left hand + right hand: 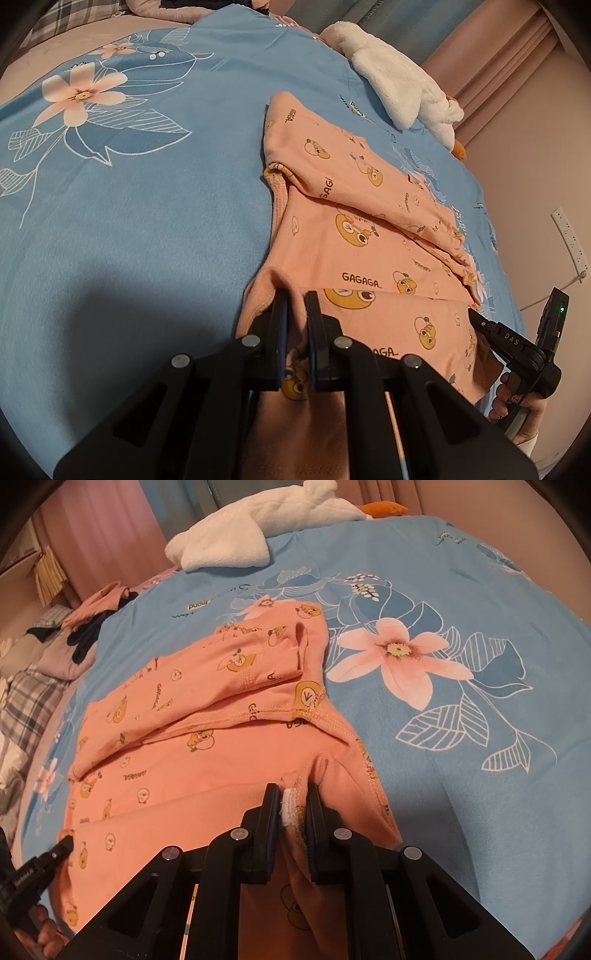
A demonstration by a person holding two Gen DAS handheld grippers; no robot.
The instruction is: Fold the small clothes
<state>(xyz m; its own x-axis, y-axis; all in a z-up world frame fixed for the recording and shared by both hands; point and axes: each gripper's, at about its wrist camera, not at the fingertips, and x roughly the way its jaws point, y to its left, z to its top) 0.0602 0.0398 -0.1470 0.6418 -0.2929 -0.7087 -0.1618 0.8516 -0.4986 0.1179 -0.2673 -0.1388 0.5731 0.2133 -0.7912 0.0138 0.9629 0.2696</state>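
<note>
Peach cotton, printed with little cartoon faces: the small garment point(369, 236) lies on the blue bed cover point(147, 221), sleeves already folded in. From the left wrist, the left hand-held gripper point(295, 325) pinches the near hem. From the right wrist, the right hand-held gripper point(293, 812) pinches the other corner. I'd say: lift both evenly, keep the hem taut, lay it forward.

Dim, warm light (fisheye-warped edges)
</note>
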